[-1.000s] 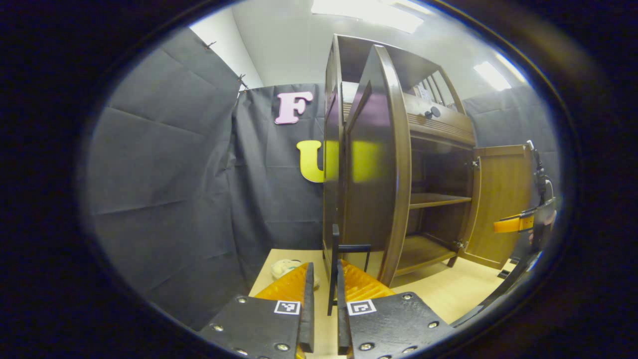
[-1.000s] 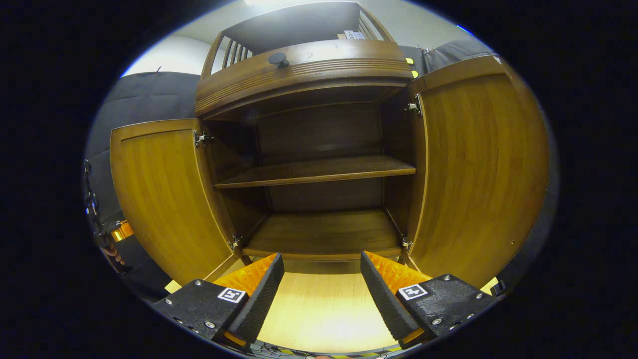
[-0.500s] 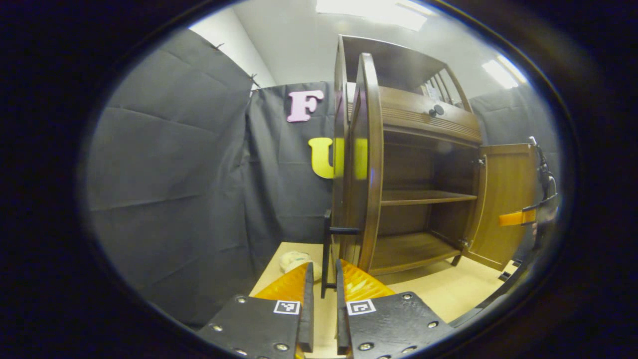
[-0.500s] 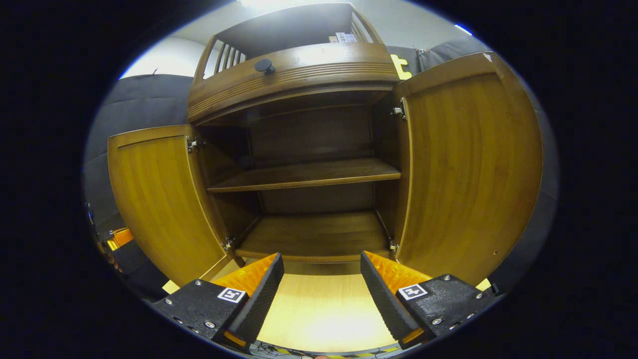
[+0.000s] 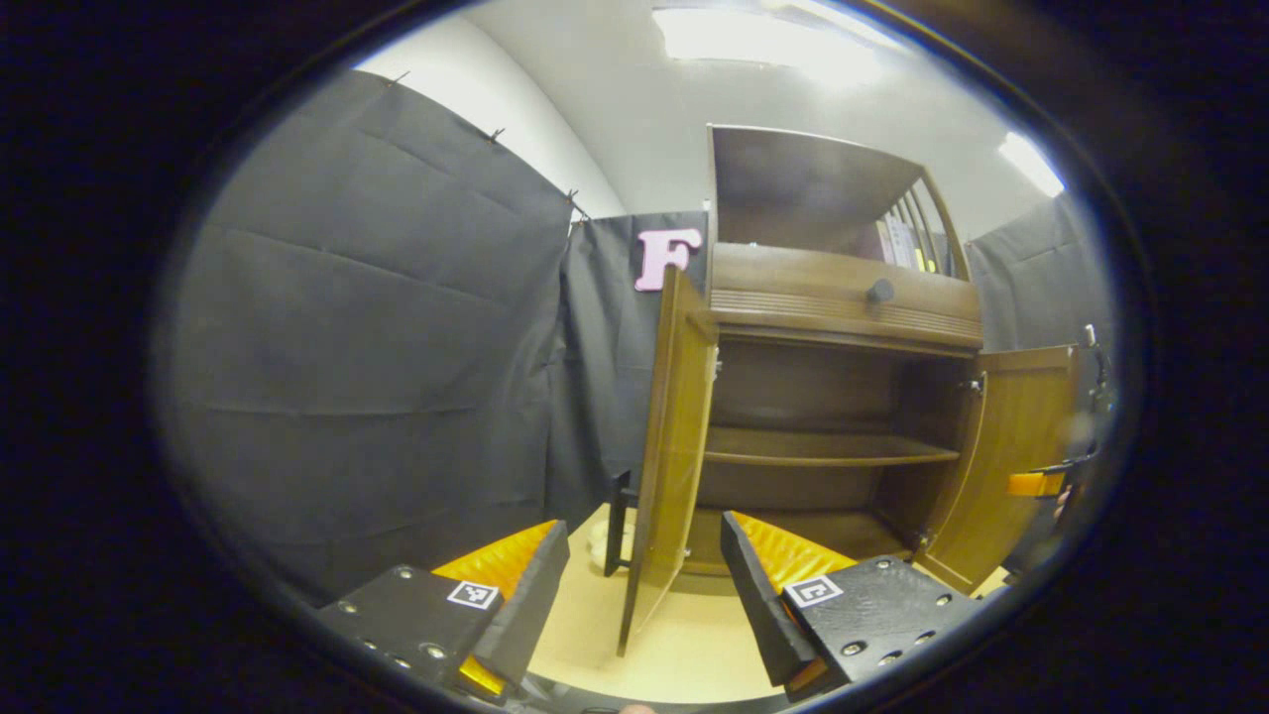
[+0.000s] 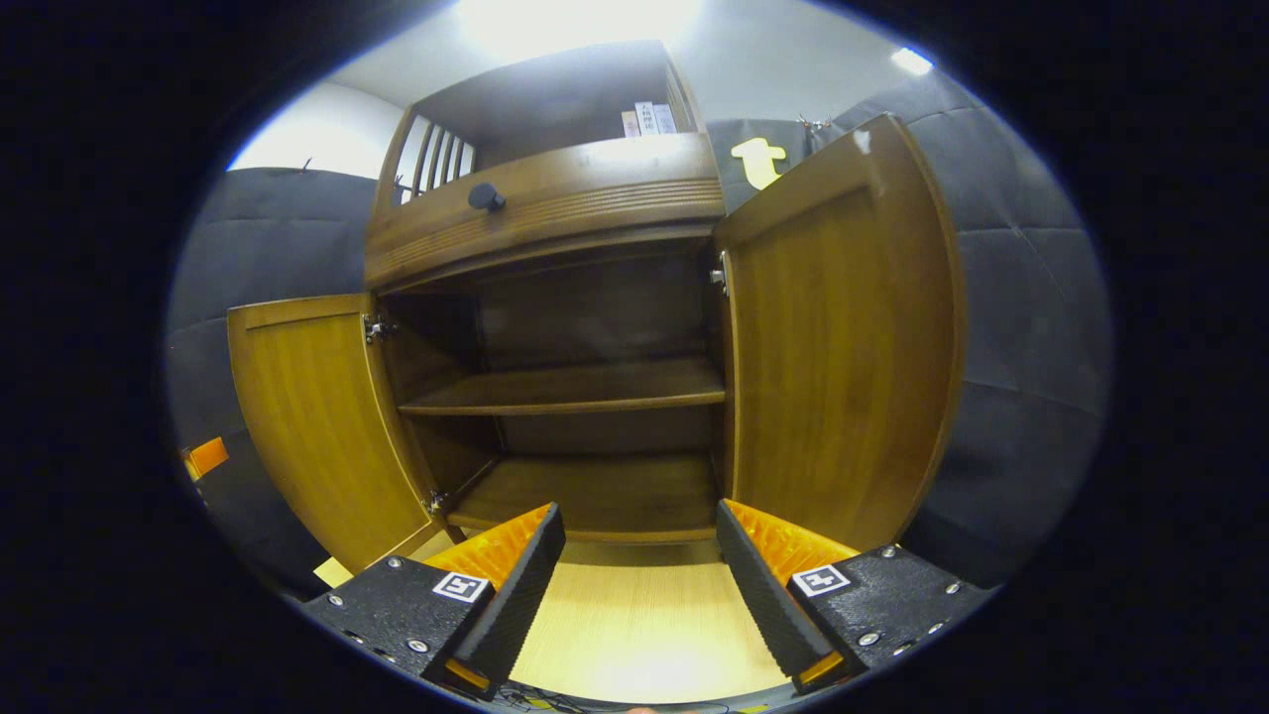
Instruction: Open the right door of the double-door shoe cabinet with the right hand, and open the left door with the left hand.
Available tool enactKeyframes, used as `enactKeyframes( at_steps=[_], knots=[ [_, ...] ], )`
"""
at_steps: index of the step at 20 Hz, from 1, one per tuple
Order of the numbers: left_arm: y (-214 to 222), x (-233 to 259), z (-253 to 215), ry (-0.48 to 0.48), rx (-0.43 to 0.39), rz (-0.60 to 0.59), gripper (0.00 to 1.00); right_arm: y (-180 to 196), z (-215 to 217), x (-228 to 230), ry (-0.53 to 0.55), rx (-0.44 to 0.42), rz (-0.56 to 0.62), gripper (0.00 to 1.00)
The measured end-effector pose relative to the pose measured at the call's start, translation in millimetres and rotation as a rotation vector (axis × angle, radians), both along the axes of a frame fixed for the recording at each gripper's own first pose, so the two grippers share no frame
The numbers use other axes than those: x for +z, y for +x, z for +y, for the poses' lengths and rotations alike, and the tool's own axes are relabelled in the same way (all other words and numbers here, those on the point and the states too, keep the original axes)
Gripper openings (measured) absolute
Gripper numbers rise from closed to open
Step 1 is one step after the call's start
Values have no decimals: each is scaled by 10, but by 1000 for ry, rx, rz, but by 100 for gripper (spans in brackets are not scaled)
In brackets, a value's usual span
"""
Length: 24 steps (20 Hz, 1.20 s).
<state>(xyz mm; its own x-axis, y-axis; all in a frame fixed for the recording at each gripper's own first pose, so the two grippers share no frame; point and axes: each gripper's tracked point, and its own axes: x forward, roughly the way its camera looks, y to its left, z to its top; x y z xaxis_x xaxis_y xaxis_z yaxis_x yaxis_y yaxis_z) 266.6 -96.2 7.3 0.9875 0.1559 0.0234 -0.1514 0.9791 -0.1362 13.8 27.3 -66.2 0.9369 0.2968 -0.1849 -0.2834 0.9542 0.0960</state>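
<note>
Wooden shoe cabinet point(image 6: 555, 327): left door point(image 5: 674, 446) and right door point(image 6: 843, 367) both swung wide. Left gripper point(image 5: 644, 595) spread, empty; right gripper point(image 6: 639, 585) spread, empty. Task looks done.

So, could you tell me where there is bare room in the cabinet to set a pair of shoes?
The middle shelf and the bottom board lie bare between the open left door and right door. The light tabletop before them is bare too.

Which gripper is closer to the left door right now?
Left. The left gripper, open, sits just short of the left door's edge. The right gripper faces the middle shelf, farther away.
</note>
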Motion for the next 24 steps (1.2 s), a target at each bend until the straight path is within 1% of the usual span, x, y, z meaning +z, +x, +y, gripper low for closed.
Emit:
enactKeyframes(
  at_steps=[1,3,5,6,7,8,9,11,12,15,17,21,22,23,24],
  knots=[
    [-55,126,-68,3,23,-23,94,-35,-43,72,6,9,-13,92],
    [-126,327,-282,-5,39,-59,94,-125,-114,252,21,27,-47,92],
    [-156,365,-493,-51,46,-56,94,-201,-254,472,23,32,-104,92],
    [-148,382,-589,-81,43,-57,94,-241,-348,533,22,27,-120,95],
    [-127,385,-694,-110,33,-52,94,-283,-433,572,24,24,-129,95],
    [-129,404,-804,-122,18,-48,94,-329,-524,599,27,18,-133,91],
    [-132,445,-901,-117,8,-47,94,-377,-624,604,30,7,-137,91],
    [-217,537,-1042,-63,-4,-45,94,-448,-830,544,36,-27,-136,91],
    [-238,565,-1087,-29,-8,-40,94,-473,-930,505,35,-50,-132,95],
    [-230,617,-1252,43,-36,-20,94,-500,-1198,382,34,-138,-117,95],
    [-164,633,-1316,57,-52,-28,94,-471,-1197,349,56,-165,-99,95],
    [120,513,-1444,24,-105,-3,94,-378,-1003,438,79,-163,-107,95],
    [167,543,-1445,26,-111,-11,94,-371,-936,483,75,-159,-122,91],
    [208,552,-1443,27,-117,-13,94,-366,-859,512,69,-154,-137,91],
    [234,530,-1439,27,-125,-12,94,-359,-790,520,65,-150,-145,95]
  ],
)
